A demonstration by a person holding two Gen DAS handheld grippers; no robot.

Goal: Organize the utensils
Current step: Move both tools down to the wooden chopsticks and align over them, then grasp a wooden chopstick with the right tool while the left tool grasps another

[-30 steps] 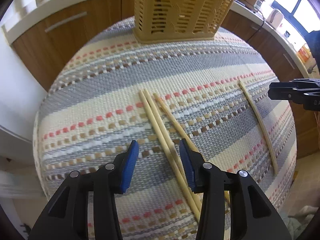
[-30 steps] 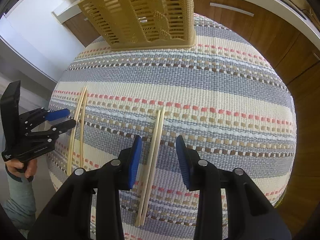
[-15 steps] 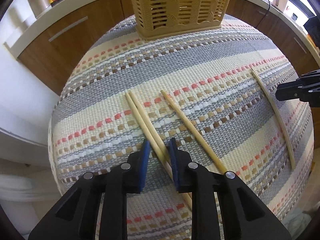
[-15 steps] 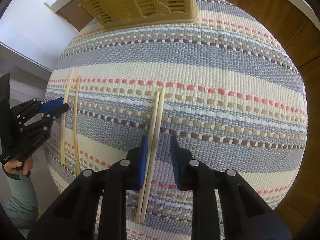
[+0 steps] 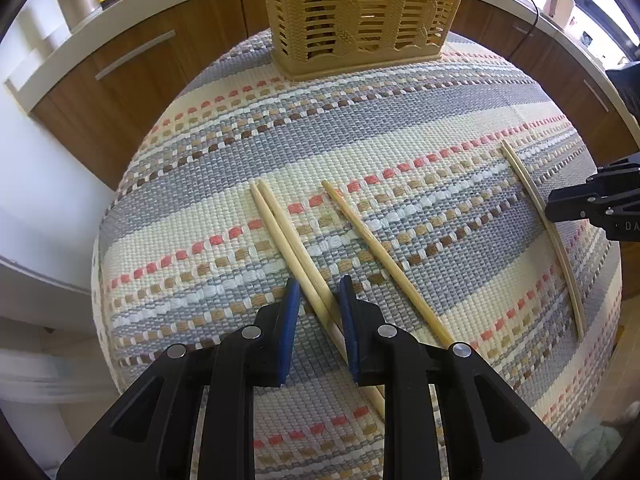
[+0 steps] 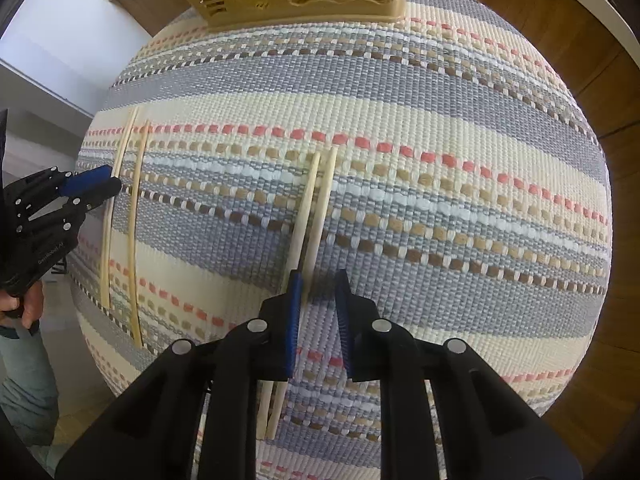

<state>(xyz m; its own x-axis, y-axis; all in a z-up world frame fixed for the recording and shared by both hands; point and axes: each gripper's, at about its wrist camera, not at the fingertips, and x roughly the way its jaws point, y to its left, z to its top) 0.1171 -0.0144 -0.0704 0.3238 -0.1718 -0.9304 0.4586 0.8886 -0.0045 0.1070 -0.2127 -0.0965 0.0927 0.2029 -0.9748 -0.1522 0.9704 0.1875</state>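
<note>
A tan slatted basket (image 5: 366,12) stood at the far edge of the striped woven mat (image 5: 400,120) on the tabletop; what it held could not be made out through the slats.

Your left tongs (image 5: 318,300) pointed steeply down over the near part of the mat, with a pair of chopsticks (image 5: 288,240) lying side by side between the blue pads (image 5: 289,320). The pads sat close on either side of the sticks, but whether they actually pressed could not be told. A single chopstick (image 5: 380,256) lay just to the right of that pair, apart from it. Farther right, two more chopsticks (image 6: 316,208) lay together, running between the pads of your right tongs (image 6: 318,300); a gap showed on the right side, so that grip could not be judged either.

Compared with a second earlier, both tongs had narrowed from wide apart to nearly together around their pairs. The right tongs' jaws had just been closing further, with the two sticks between them. Your right tongs had also dropped closer to the mat, and the single chopstick had shifted away from the left pair.
</note>
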